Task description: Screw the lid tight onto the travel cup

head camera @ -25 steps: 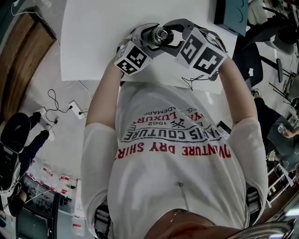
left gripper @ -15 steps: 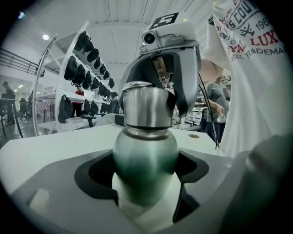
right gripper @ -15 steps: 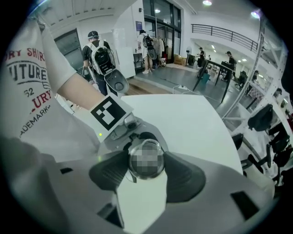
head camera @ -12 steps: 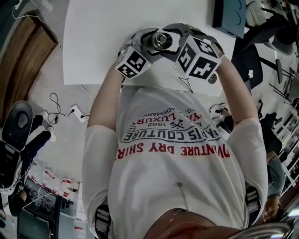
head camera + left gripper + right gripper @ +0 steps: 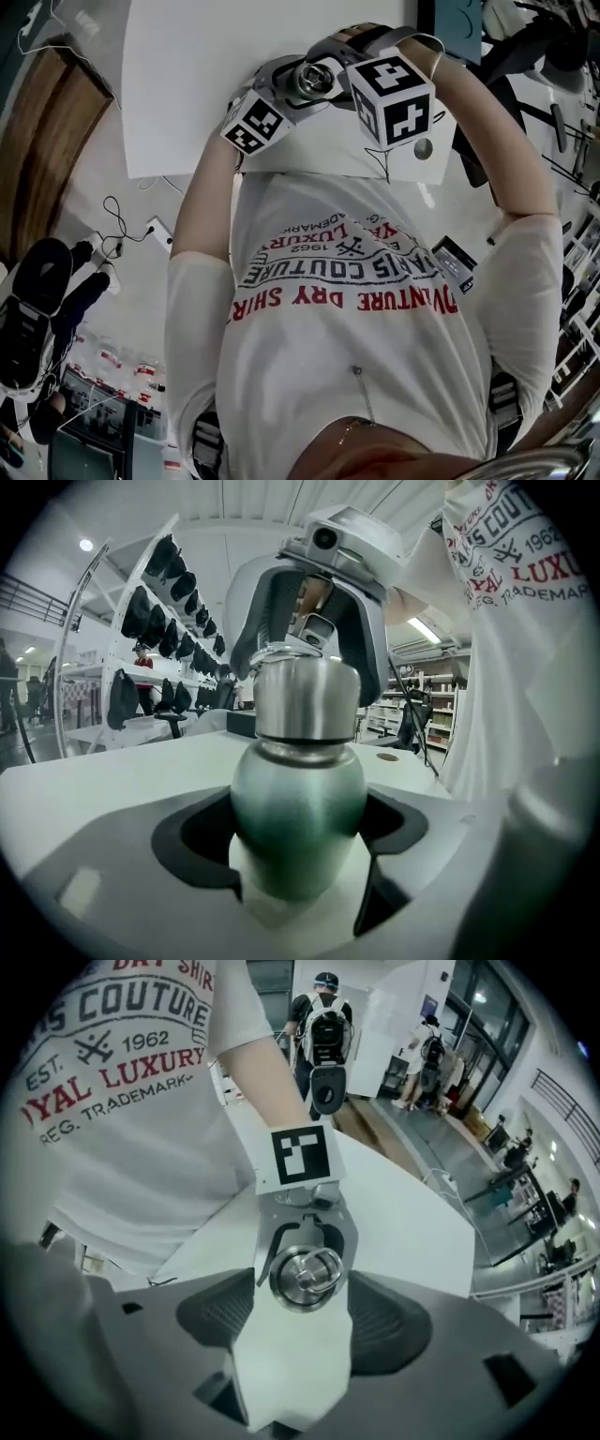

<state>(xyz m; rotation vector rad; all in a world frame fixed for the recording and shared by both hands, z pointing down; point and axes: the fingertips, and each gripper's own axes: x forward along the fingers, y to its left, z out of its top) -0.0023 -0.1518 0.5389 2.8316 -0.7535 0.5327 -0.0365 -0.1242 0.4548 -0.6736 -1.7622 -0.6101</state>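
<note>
The travel cup [image 5: 298, 822] has a green metallic body and a steel lid [image 5: 306, 697] with a ring on top. My left gripper [image 5: 298, 855] is shut on the cup's body and holds it upright over the white table [image 5: 187, 94]. In the head view the lid [image 5: 314, 80] shows between the two marker cubes. My right gripper [image 5: 302, 1309] points down at the lid [image 5: 305, 1277]. Its jaws are opening, with the lid between them and a gap on either side of it. The right gripper's dark pads [image 5: 386, 1321] do not touch the lid.
A small round object [image 5: 423, 148] lies near the table's front edge. A dark box [image 5: 459, 23] stands at the back right. A phone [image 5: 455, 262] and cables [image 5: 122, 220] lie on the floor. Several people [image 5: 325, 1026] walk in the background.
The right gripper has turned about the lid, so its marker cube now faces differently and sits higher. The cup and left gripper shifted slightly left.
</note>
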